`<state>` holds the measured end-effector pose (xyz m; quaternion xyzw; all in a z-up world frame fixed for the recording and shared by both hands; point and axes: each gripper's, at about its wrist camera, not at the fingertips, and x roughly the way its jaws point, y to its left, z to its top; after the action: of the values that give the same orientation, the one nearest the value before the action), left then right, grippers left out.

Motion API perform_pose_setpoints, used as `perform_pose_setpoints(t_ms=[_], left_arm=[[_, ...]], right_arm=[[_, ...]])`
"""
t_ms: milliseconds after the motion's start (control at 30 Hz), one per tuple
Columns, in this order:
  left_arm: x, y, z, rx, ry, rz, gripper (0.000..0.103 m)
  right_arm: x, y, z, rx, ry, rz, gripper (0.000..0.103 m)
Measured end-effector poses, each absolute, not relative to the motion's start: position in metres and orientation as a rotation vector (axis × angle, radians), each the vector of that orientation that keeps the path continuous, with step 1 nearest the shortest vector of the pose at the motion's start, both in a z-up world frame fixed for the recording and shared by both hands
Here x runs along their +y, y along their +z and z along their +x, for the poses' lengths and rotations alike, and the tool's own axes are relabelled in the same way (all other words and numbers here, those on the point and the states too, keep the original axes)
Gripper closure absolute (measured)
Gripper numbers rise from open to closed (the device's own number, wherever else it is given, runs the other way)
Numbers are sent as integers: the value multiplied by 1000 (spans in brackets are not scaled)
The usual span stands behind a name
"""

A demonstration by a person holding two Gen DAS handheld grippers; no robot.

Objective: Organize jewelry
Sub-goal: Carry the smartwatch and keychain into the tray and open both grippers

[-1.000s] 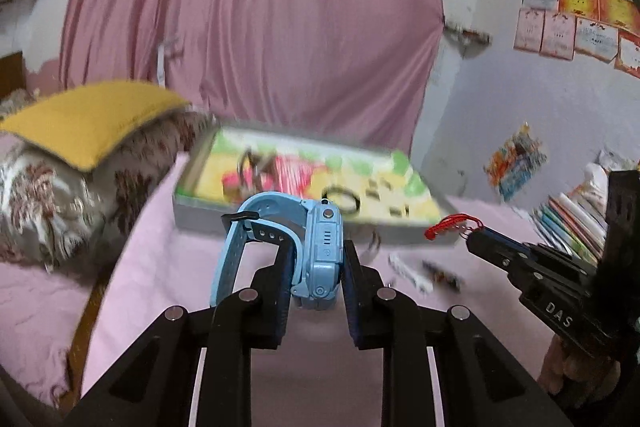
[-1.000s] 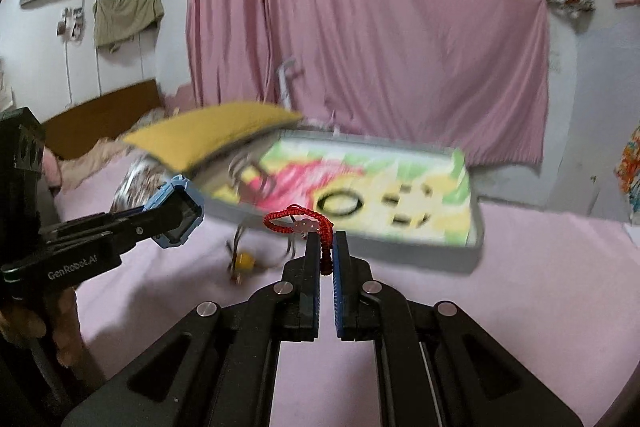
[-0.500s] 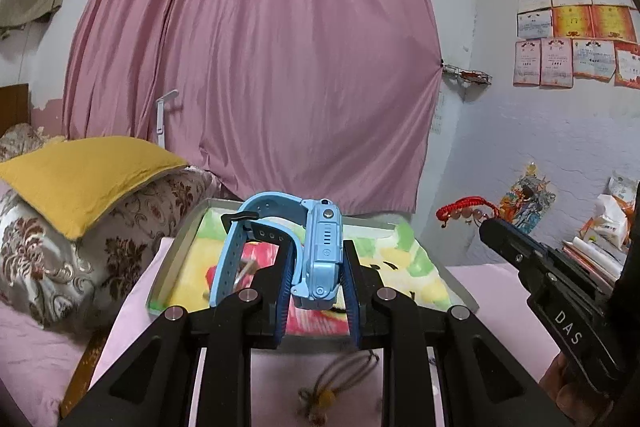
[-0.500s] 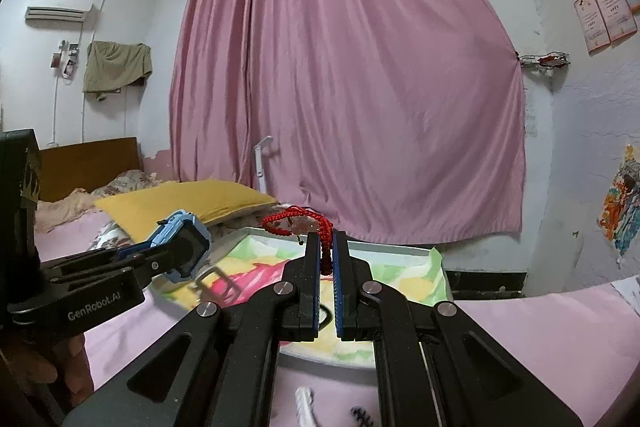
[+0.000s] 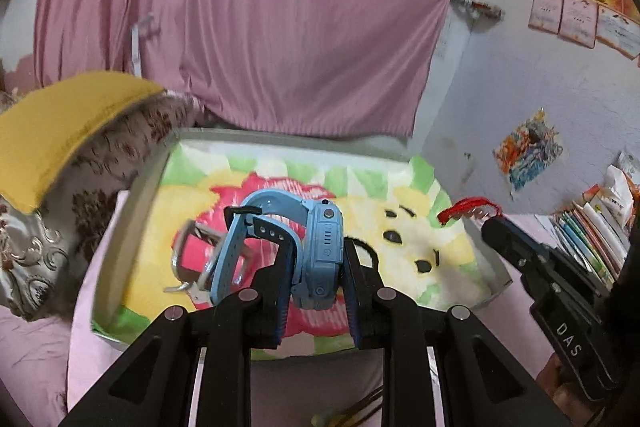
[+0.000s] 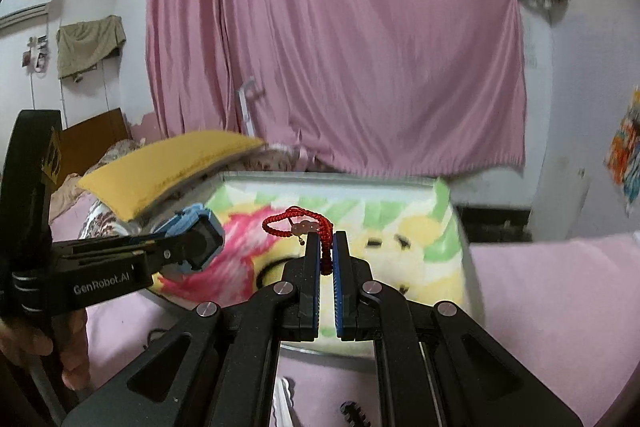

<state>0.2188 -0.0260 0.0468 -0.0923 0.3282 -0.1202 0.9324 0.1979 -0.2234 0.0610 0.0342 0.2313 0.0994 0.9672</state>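
Two grippers carry jewelry over the tray (image 5: 132, 211).
Left gripper (image 5: 316, 267) clamps blue watch (image 5: 320, 251) above tray's middle, prob. to set down; right gripper (image 6: 327, 247), nearly closed, pinches red bracelet (image 6: 298, 223) above tray's near edge.

Background: a pink curtain (image 5: 248, 23) hangs ahead of the grippers, with a yellow pillow (image 5: 52, 131) resting on a floral cushion (image 5: 104, 179) to the left. To the right, certificates (image 5: 576, 15) and a colourful poster (image 5: 528, 157) are fixed to the wall, above a row of books (image 5: 588, 235).
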Motion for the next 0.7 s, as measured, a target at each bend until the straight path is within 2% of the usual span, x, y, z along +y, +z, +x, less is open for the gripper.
perform_pose_setpoints(t_ms=[300, 533, 700], left_arm=[[-37, 29, 239, 809, -274, -143, 81], [-37, 16, 246, 876, -286, -165, 80], [-34, 17, 245, 886, -284, -179, 74]], right_arm=[[-232, 21, 229, 681, 262, 187, 98], [-227, 15, 236, 739, 267, 178, 98], [-226, 17, 237, 747, 256, 169, 97]])
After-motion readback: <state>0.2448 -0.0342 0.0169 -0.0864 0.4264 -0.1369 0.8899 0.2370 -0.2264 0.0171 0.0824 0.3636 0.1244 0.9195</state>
